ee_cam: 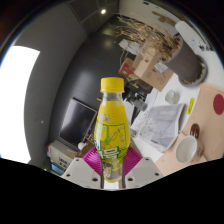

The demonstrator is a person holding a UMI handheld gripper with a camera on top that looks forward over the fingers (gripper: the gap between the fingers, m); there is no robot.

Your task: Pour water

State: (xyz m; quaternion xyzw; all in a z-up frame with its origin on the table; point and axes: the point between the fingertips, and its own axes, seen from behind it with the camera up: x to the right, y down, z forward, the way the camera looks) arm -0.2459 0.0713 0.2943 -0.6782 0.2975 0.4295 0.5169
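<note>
A clear plastic bottle (pixel 112 125) with a yellow cap, yellow-green label and yellowish liquid stands upright between my fingers, held well above the desk. My gripper (pixel 112 163) is shut on the bottle's lower part, with the magenta pads (pixel 94 160) pressing on both sides of the label. A white cup (pixel 187 147) stands on the desk beyond the fingers, to the right of the bottle.
The desk below is cluttered: papers (pixel 157 125) to the right of the bottle, a dark laptop (pixel 75 120) to the left, cardboard boxes (pixel 150 50) further off, a wooden board (pixel 212 105) at the far right near the cup.
</note>
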